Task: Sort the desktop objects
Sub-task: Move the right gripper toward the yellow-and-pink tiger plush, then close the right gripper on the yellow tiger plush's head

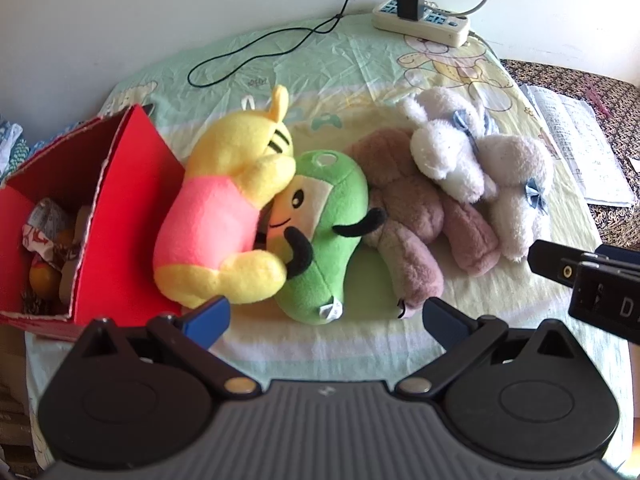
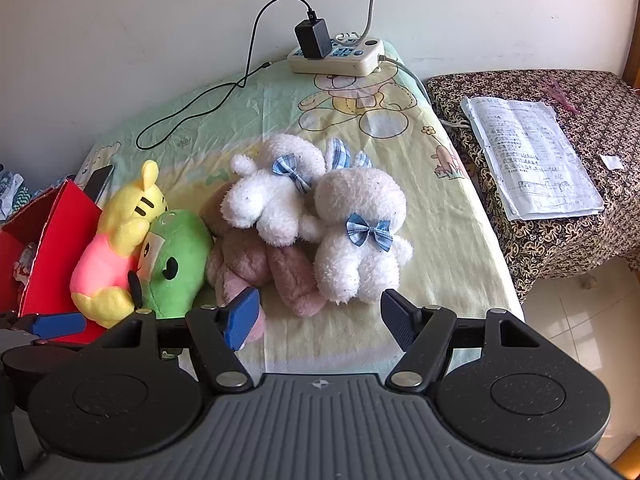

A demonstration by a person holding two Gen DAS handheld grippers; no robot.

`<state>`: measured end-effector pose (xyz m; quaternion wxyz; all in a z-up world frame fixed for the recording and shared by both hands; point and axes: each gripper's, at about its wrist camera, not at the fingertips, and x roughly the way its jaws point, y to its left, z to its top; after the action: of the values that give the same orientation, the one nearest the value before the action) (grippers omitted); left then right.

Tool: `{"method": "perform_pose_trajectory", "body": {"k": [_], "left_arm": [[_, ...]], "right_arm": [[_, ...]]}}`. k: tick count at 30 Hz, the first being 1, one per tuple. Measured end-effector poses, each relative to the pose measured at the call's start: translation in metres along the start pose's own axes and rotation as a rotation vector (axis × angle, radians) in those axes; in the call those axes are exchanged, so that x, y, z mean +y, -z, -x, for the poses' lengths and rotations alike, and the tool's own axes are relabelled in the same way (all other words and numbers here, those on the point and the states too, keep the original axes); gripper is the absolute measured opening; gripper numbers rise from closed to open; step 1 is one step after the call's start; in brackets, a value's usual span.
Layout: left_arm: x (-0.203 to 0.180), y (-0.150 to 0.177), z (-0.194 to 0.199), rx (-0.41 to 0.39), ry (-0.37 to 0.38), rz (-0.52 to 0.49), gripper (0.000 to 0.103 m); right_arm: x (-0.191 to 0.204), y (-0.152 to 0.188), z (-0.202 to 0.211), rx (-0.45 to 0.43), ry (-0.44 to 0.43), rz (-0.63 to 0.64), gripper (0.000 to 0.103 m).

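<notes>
plush toys (image 2: 280, 236) in a row mid-table (image 2: 460, 264), red box (image 1: 120, 216) at its left edge, left gripper (image 1: 326, 316) and right gripper (image 2: 320, 316) both spread apart, empty

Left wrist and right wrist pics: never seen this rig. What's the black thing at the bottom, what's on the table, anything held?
No robot arm here: a person holds a two-finger gripper in each hand, each with a fisheye camera looking along its blue-padded fingers. The black body at the bottom is the gripper itself. Left gripper and right gripper both stand open and hold nothing.

On the pastel cartoon-print sheet lie a yellow plush bear in a pink shirt, a green plush toy with a smiling face, a brownish-pink plush animal and two white plush bunnies with blue bows. An open red cardboard box sits at the left, a white power strip by the wall.
</notes>
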<state>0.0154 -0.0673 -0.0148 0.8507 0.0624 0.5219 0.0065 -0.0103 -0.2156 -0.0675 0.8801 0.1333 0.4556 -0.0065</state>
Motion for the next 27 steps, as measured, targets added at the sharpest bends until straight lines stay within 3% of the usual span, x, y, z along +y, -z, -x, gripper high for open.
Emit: {"method": "perform_pose_trajectory", "body": {"k": [5, 10, 16, 20, 27], "left_arm": [[-0.012, -0.007, 0.009, -0.050, 0.045, -0.065, 0.102], [-0.027, -0.022, 0.009, -0.075, 0.144, -0.099, 0.102], [-0.045, -0.032, 0.001, -0.099, 0.200, -0.130, 0.102], [-0.046, -0.033, -0.010, -0.068, 0.185, -0.122, 0.100], [-0.017, -0.018, -0.008, -0.058, 0.106, -0.079, 0.100]], "right_arm": [[-0.009, -0.009, 0.004, -0.030, -0.014, 0.007, 0.070], [-0.026, -0.037, 0.006, -0.086, -0.026, 0.016, 0.070], [-0.066, -0.062, -0.003, -0.086, 0.005, -0.122, 0.070], [-0.071, -0.060, -0.009, -0.055, -0.059, -0.155, 0.068], [-0.036, -0.065, -0.021, -0.011, -0.197, -0.080, 0.066]]}}
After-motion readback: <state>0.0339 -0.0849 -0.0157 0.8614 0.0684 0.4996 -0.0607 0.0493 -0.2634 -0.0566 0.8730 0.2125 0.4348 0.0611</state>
